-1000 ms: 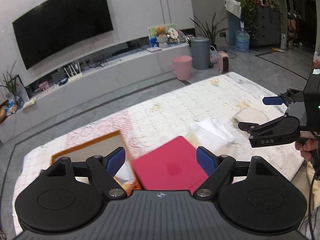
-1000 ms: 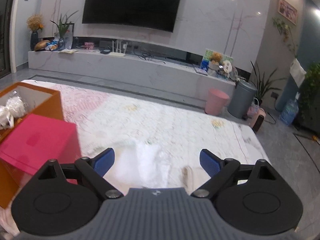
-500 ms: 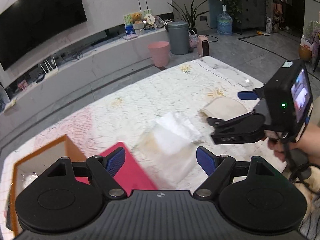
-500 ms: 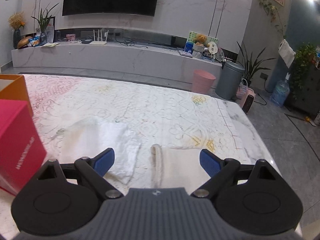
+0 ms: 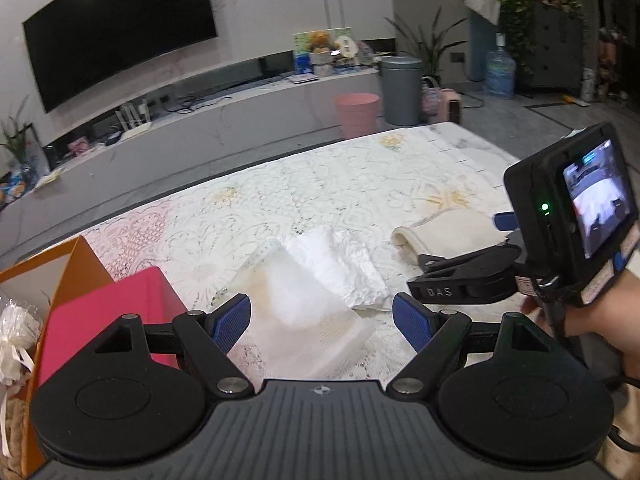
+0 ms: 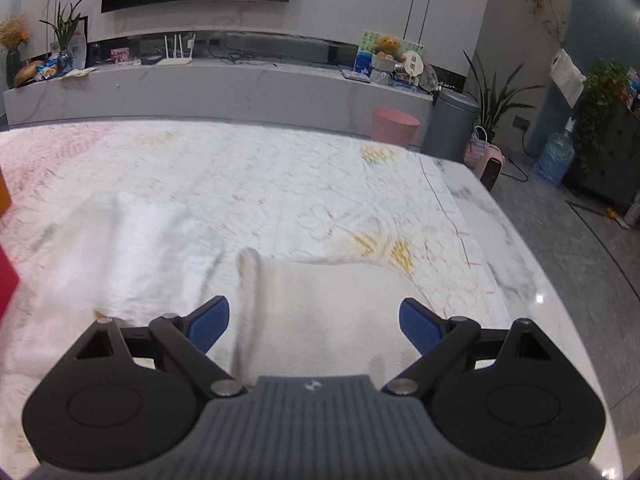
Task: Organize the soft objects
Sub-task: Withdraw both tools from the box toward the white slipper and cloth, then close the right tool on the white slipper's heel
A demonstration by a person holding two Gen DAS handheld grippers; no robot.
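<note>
With both tools spread wide and gripping nothing, the left gripper [image 5: 322, 322] sits at the bottom centre of its view, blue pads [image 5: 232, 320] apart over a translucent white bag [image 5: 304, 316]. That bag lies flat on the lace tablecloth [image 5: 320, 184], mid-frame, not touched by either pad as far as I can tell. Just above and right of it, overlapping its upper edge, lies a crinkled white cloth [image 5: 340, 264]. Further right, a cream folded towel [image 5: 448, 232] lies on the cloth, partly behind the right gripper [image 5: 460, 256], which enters from the right edge, held by a hand [image 5: 592, 316]; its camera screen glows at right.

Lower left of the left view: a pink box [image 5: 112, 312] leaning against an orange box [image 5: 76, 272], open top, with a white ribboned bundle [image 5: 16, 332] inside at the far left edge.

Right wrist view: right gripper [image 6: 314, 326] released too, pads wide, cream folded towel [image 6: 332, 308] directly between and below them, centre-bottom; contact unclear. White cloth pile [image 6: 132, 248] blurred at left centre. Sliver of pink box [image 6: 6, 280] at the left edge.

Background, upper frame: black TV [image 5: 120, 36] on a marble wall, long low console [image 6: 220, 84], pink bin [image 6: 394, 124], grey bin [image 6: 450, 126], potted plants at right.
</note>
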